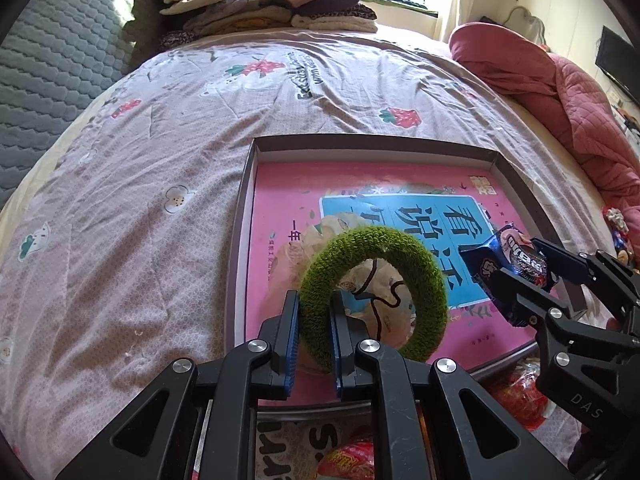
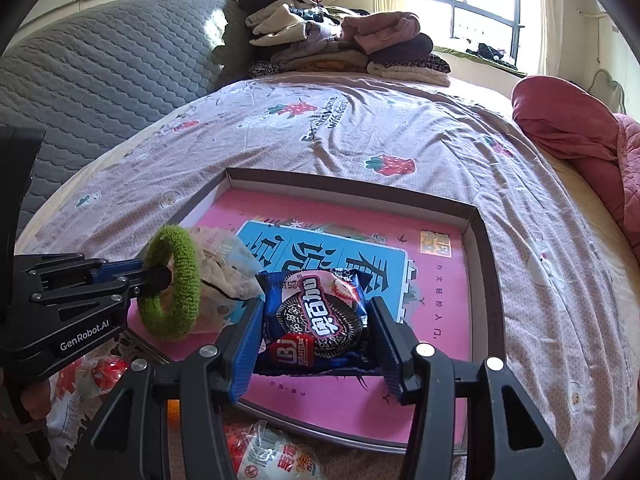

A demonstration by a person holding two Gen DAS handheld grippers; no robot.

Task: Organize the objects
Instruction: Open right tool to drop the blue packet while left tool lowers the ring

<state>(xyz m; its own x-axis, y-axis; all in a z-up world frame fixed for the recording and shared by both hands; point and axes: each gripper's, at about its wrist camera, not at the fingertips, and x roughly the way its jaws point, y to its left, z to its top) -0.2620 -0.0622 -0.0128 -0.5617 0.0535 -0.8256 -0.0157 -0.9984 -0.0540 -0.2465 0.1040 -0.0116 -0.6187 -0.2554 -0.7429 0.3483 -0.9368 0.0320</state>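
Note:
A shallow grey box lid (image 1: 374, 143) (image 2: 486, 236) lies on the bed with a pink and blue book (image 1: 280, 200) (image 2: 436, 292) flat inside it. My left gripper (image 1: 316, 304) (image 2: 160, 276) is shut on a fuzzy green ring (image 1: 432, 280) (image 2: 188, 264), held upright over the lid's near left part. Under the ring sits a crumpled pale packet (image 1: 384, 280) (image 2: 224, 260). My right gripper (image 2: 316, 320) (image 1: 532, 272) is shut on a dark blue cookie packet (image 2: 316, 316) (image 1: 508, 260), hanging just above the book near the lid's front.
Red and white snack wrappers (image 1: 348, 460) (image 2: 276, 456) lie on the bedsheet in front of the lid. A pile of folded clothes (image 1: 272, 0) (image 2: 340, 40) sits at the far end of the bed. A pink quilt (image 1: 560, 92) (image 2: 580, 136) is bunched at the right.

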